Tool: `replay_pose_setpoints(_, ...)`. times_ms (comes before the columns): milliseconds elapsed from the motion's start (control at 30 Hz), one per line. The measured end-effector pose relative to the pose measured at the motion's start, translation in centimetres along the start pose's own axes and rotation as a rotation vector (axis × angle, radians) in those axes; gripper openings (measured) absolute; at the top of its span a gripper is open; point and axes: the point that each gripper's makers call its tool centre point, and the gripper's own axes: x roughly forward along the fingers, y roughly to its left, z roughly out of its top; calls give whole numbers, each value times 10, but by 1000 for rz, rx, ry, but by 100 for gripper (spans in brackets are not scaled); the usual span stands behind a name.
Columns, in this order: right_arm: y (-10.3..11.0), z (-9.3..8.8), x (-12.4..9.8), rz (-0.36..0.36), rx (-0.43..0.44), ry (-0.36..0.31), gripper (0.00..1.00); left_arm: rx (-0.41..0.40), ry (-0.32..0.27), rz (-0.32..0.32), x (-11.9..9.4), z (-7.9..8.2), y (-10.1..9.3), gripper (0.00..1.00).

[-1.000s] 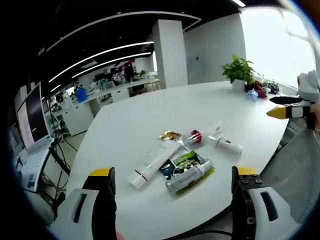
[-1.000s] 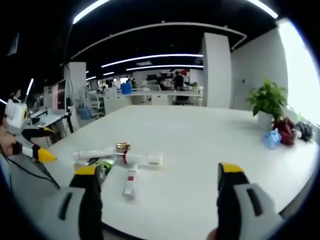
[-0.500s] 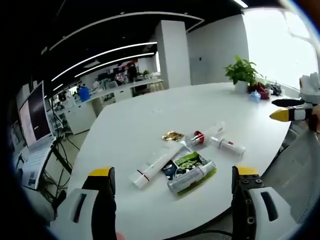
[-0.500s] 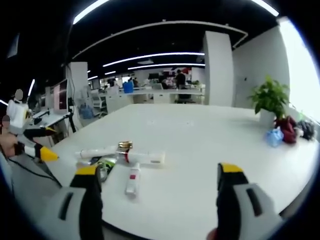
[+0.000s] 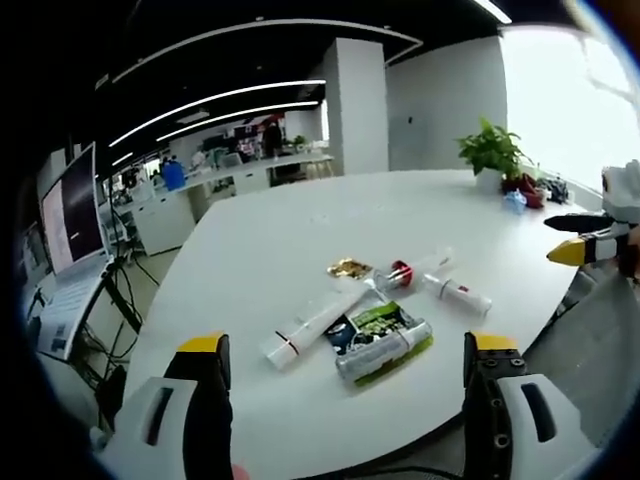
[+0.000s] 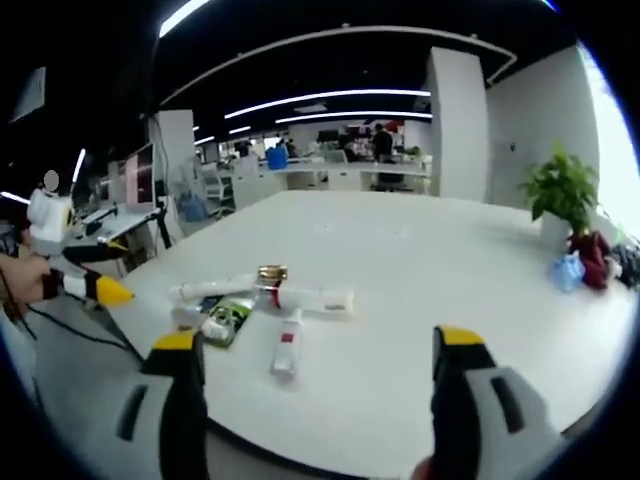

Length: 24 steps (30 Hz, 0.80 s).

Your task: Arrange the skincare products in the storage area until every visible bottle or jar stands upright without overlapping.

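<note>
lying flat, tubes [image 5: 310, 327] cluster; potted plant [image 6: 563, 192] beyond.

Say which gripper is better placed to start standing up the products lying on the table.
Left, probably. The left gripper is open and faces the pile head-on, with the tube and bottle just ahead of it. The right gripper views the pile off to its left.

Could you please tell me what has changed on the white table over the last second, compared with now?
Nothing was grasped or released. Only the views drifted with the person's hands. The long white tube, green sachet, clear bottle, red-collared tube, small white red-labelled bottle and gold-capped jar lie as before. Left gripper and right gripper stay open, empty.
</note>
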Motion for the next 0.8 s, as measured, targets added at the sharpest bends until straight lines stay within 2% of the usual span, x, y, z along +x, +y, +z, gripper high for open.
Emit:
replay_pose_setpoints(67,1,-2,1,19,53,10,95,13,0,7,1,-1,1,94)
replay_pose_setpoints(100,-2,-2,1,16,46,9,95,8,18,12,1,-3,2,94)
replay_pose_setpoints(167,-5,-1,2,20,50,10,94,16,-1,8,1,0,1,94)
replay_pose_setpoints(400,-24,-2,13,18,2,33,93,22,5,5,1,-2,2,94)
replay_pose_setpoints(500,-30,0,19,27,-50,44,92,16,3,5,0,-2,3,93)
replay_pose_setpoints(567,-30,2,28,62,-102,62,93,8,1,3,0,-2,5,93)
replay_pose_setpoints(667,-32,9,46,109,-232,85,92,5,2,-1,0,-3,5,93)
replay_pose_setpoints(733,-32,13,57,139,-285,98,92,3,3,-8,1,-3,5,93)
replay_pose_setpoints(800,-30,17,65,160,-282,98,92,3,8,-18,1,-4,4,93)
